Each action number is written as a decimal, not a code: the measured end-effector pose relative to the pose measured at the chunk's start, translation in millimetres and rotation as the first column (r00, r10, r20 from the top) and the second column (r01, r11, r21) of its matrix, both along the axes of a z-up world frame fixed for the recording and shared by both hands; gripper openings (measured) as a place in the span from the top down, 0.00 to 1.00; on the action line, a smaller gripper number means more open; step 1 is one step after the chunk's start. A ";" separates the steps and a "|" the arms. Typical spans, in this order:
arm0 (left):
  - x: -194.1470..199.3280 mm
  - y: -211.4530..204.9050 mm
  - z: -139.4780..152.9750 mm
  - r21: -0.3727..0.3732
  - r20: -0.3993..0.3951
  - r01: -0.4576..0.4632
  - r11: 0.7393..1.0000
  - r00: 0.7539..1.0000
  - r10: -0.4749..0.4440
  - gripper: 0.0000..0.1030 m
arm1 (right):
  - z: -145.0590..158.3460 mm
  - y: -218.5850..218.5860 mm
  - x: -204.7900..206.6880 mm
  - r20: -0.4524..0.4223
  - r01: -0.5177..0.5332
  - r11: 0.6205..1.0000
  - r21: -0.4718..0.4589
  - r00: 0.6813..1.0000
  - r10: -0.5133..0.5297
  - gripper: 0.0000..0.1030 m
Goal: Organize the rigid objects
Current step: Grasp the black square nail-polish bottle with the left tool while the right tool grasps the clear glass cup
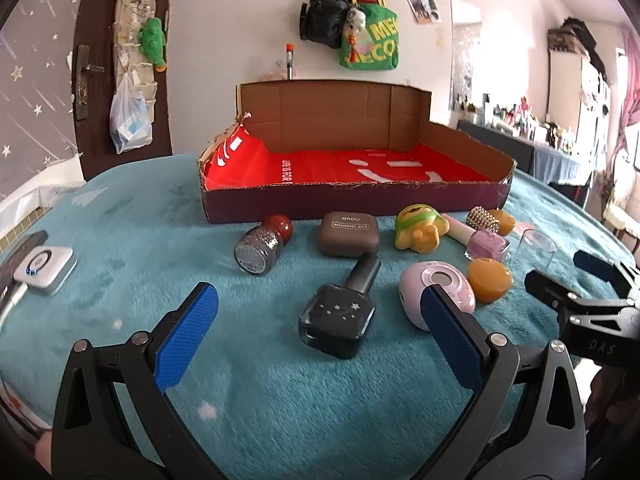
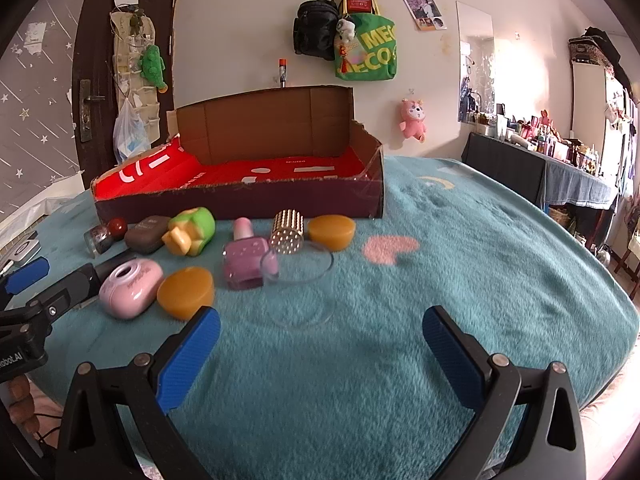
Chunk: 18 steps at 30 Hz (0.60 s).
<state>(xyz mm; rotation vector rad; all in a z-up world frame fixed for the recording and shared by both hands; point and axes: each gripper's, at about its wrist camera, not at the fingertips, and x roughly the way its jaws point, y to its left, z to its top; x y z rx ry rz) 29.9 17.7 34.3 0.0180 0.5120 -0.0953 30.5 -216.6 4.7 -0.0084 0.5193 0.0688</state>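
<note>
Both claws [image 1: 320, 320] [image 2: 322, 332] gape apart, empty; only the right view shows the pink plush [image 2: 413, 119].

Plush, fuzzy teal cloth over the surface [image 2: 440, 264], raw matt cardboard box [image 1: 448, 136] with glossy red lining, clear smooth glass cup [image 2: 298, 276], glossy dark bottle [image 1: 340, 320], shiny pink plastic case [image 2: 130, 286], waxy matt amber blocks [image 2: 186, 292], textured blue gripper pads [image 1: 188, 340].

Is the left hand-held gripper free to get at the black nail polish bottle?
Probably yes. The left hand-held gripper is open, and the black nail polish bottle lies straight ahead between its fingers, nothing in between.
</note>
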 end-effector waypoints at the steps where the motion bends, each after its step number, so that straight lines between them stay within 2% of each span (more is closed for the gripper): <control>1: 2.6 0.1 1.1 0.003 -0.010 0.008 1.000 1.000 -0.007 0.02 | 0.6 0.7 0.9 -0.002 0.000 1.000 -0.001 1.000 0.000 0.00; 4: 8.6 2.1 0.8 0.010 -0.041 0.019 1.000 0.999 -0.019 0.08 | 2.0 1.7 5.5 -0.014 0.000 1.000 -0.004 1.000 0.000 0.00; 8: 18.4 3.5 -1.6 0.015 -0.088 0.043 0.999 0.995 -0.042 0.24 | 2.0 2.8 10.8 -0.030 -0.004 1.000 -0.003 1.000 0.004 0.00; 9: 20.9 4.0 -2.6 0.008 -0.102 0.053 0.999 0.993 -0.052 0.25 | 1.9 3.1 12.2 -0.035 -0.005 1.000 -0.005 0.999 0.005 0.00; 11: 25.2 4.0 -4.1 -0.004 -0.119 0.068 0.998 0.991 -0.068 0.34 | 1.5 3.1 14.5 -0.042 -0.010 1.000 -0.005 0.999 0.010 0.03; 12: 27.5 3.3 -4.9 -0.008 -0.126 0.075 0.997 0.989 -0.075 0.37 | 1.1 3.0 16.0 -0.048 -0.015 1.000 -0.003 0.999 0.015 0.06; 14: 32.5 -0.7 -7.2 -0.021 -0.153 0.109 0.994 0.982 -0.111 0.60 | -1.2 3.6 19.8 -0.063 -0.033 0.999 0.002 0.997 0.033 0.14; 15: 34.2 -3.3 -7.8 -0.034 -0.165 0.135 0.990 0.976 -0.139 0.63 | -2.7 3.7 21.2 -0.072 -0.042 0.999 0.007 0.996 0.042 0.23; 17: 34.3 -8.3 -7.5 -0.020 -0.164 0.138 0.990 0.977 -0.139 0.63 | -4.0 2.8 21.6 -0.070 -0.053 0.998 0.014 0.996 0.054 0.32; 18: 33.7 -10.5 -7.2 -0.011 -0.163 0.140 0.990 0.977 -0.140 0.63 | -2.8 1.6 20.7 -0.063 -0.071 0.997 0.023 0.995 0.072 0.50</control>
